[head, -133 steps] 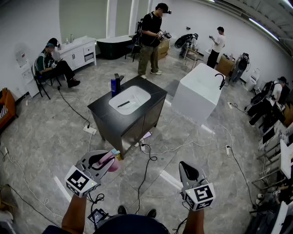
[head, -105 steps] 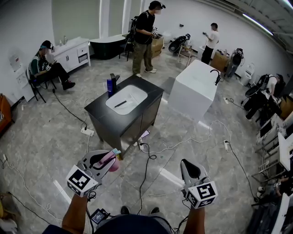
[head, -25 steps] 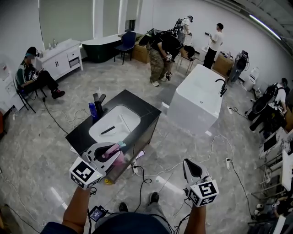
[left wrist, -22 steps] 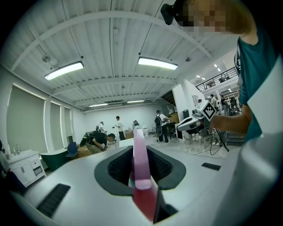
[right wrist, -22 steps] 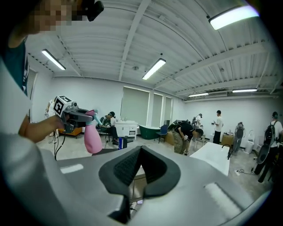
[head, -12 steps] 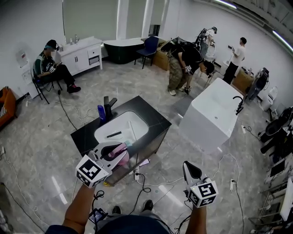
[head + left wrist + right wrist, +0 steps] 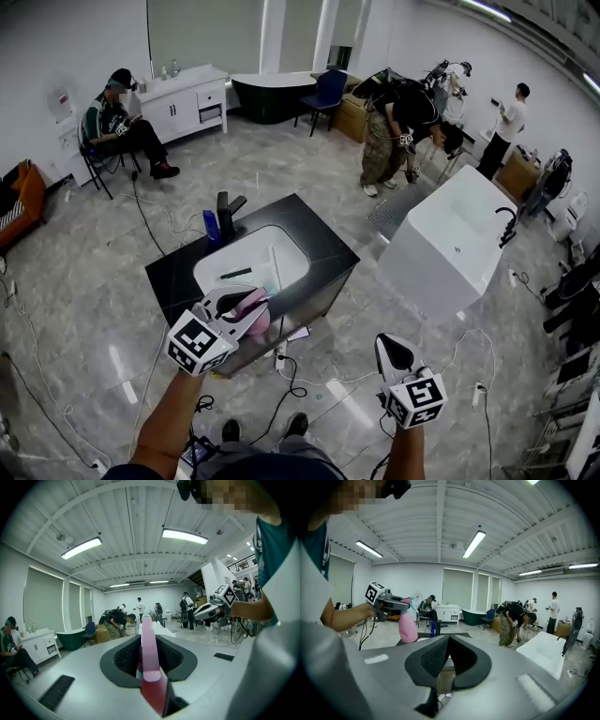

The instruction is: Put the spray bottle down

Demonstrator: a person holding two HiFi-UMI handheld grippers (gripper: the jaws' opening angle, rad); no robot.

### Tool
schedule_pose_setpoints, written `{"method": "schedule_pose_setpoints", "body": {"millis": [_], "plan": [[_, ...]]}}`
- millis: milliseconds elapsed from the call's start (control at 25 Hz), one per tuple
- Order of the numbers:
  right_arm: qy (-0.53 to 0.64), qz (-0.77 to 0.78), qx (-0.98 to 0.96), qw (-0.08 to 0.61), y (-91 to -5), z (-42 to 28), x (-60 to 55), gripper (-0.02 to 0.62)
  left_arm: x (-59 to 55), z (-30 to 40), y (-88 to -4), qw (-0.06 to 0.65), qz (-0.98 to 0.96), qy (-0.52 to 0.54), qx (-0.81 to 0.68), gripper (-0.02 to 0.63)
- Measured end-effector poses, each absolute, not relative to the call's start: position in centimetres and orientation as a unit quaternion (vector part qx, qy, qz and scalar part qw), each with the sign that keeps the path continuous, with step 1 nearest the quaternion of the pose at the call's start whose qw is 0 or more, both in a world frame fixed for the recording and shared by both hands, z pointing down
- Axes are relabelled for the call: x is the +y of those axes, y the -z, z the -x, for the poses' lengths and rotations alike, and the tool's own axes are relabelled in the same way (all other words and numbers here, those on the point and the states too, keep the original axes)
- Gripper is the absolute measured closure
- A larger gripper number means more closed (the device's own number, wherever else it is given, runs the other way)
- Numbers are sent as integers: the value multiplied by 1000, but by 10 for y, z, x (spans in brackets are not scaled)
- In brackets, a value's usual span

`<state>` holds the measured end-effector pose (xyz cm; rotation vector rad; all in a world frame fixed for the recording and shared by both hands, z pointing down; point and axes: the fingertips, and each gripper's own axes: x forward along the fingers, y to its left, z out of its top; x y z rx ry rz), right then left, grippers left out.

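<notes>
Over at the far left, a person in dark clothes sits on a chair by the wall. Nearer, the left gripper is clamped on the neck of a pink plastic spray bottle, which hangs upright below the jaws, in the air at the near edge of a black-topped vanity cabinet. That counter carries a white oval basin, a black tap and a small blue bottle. Right of the cabinet, the right gripper hovers over the grey marble floor, its jaws closed together on nothing. Farther right stands a white freestanding bathtub.
</notes>
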<state>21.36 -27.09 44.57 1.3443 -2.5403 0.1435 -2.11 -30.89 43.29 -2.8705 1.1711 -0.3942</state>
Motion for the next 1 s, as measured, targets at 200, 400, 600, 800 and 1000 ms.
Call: {"method": "schedule_pose_setpoints", "body": {"millis": [200,400,600,800,1000], "plan": [[-55,-453,-879,138,-461,-218,-286,585,-332,19,-453,0,912,129,389,520],[-62,-447,-881,144,-478,-220,-295,586,-352,22,-478,-22,908,122,401,520],[-72,-443,-881,151,-496,-220,-302,585,-374,23,-503,-38,905,120,406,520],[-79,-441,-880,157,-511,-220,-313,585,-398,22,-530,-50,903,120,409,520],[-88,-439,-879,164,-531,-220,-328,584,-424,21,-558,-58,900,125,413,520]]}}
